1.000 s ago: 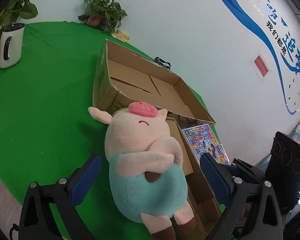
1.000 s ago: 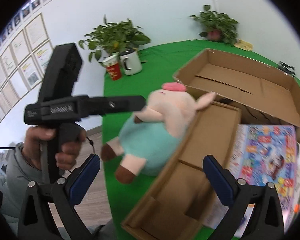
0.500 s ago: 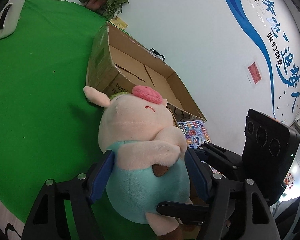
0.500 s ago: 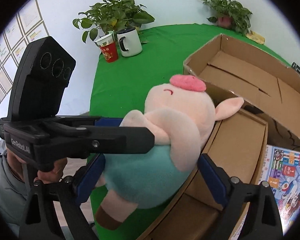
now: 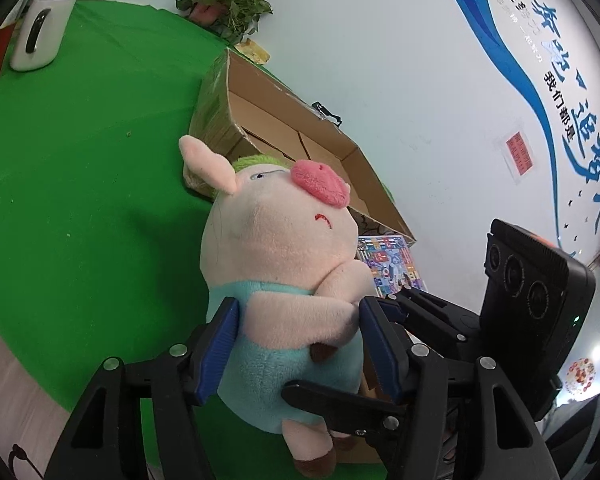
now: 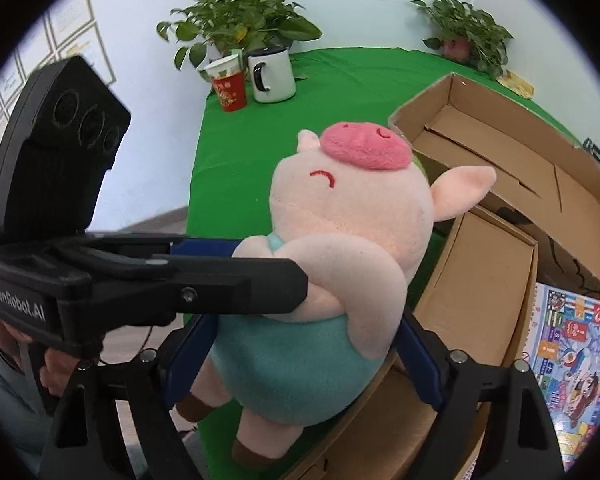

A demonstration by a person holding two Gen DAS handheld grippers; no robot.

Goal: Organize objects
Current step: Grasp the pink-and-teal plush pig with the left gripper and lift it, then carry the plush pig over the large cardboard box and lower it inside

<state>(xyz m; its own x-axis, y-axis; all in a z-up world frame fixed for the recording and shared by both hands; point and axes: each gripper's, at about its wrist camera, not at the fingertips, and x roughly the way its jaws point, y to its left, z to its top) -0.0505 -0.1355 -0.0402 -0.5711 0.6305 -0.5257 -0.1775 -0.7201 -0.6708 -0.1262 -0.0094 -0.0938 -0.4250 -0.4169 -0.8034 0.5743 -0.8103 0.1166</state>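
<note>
Green cloth covers the tabotop's stand-in no more: green cloth covers the tabletop [image 5: 80,200], which sits against a white wall with blue lettering and potted plants [image 6: 240,28] at its far edge. A white mug [image 6: 270,76] and a red paper cup [image 6: 230,88] stand together near one plant. An open cardboard box [image 6: 520,168] lies on the cloth, with a flatter cardboard tray [image 6: 480,292] beside it and a colourful picture book [image 6: 572,340] next to that.

A plush pig [image 5: 284,264], pink with a teal body, is at the near side of the box, its head up and its feet hanging down; whether it rests on the cloth cannot be told.

Both tools are on the pig. The left tool [image 5: 300,344] has its blue pads against the pig's teal belly and folded arm, one on each side, and its jaws are closing. The right tool [image 6: 300,360] straddles the lower body from the other side, its pads at the flanks of the teal belly, and its jaws are closing too. In the right wrist view the left tool's black body crosses in front of the pig, held by a hand [image 6: 56,364] at the lower left.
</note>
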